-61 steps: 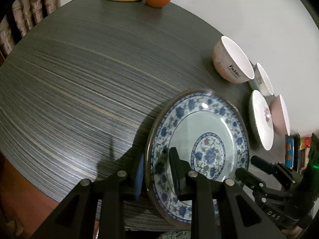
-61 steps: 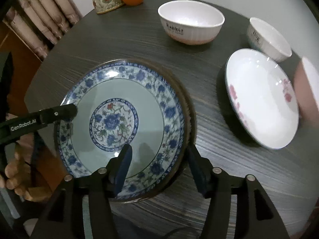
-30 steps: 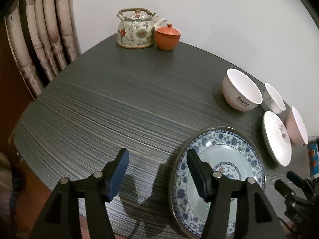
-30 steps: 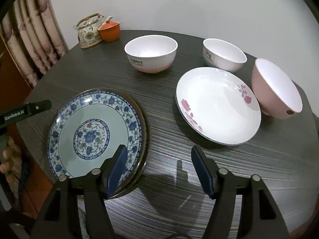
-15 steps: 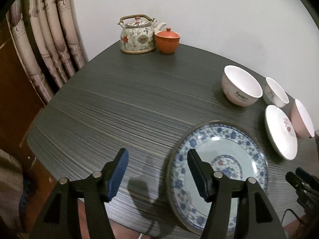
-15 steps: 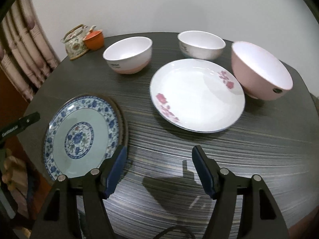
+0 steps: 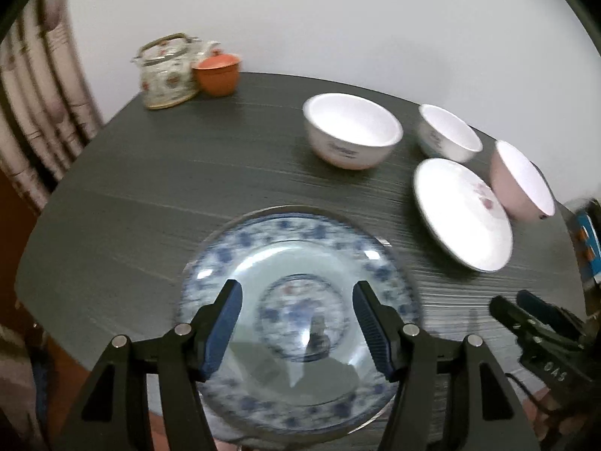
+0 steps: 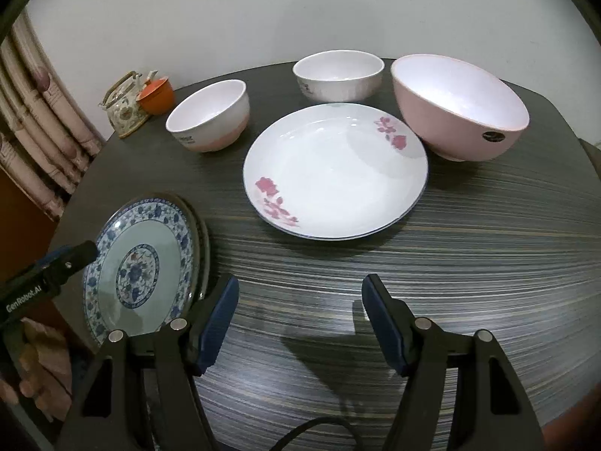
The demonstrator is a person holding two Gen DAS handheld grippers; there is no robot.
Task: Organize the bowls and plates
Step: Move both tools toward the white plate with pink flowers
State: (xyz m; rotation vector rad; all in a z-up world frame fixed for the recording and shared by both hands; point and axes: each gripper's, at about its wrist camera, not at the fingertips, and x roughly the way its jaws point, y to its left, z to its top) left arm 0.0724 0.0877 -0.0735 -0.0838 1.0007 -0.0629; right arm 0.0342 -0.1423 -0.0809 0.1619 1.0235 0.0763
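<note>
Now both the left gripper (image 7: 296, 323) and right gripper (image 8: 300, 319) have released the blue-patterned plate (image 8: 141, 263) near the table's (image 8: 469, 263) left edge, so the white floral plate (image 8: 334, 169) looks next.

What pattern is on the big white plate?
Pink flowers on the white plate, with a thin blue rim; clearest in the right wrist view.

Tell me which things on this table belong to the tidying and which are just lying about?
Belong: blue-patterned plate, white plate with pink flowers, pink bowl, two white bowls.
Lying about: floral teapot, orange lidded cup.
</note>
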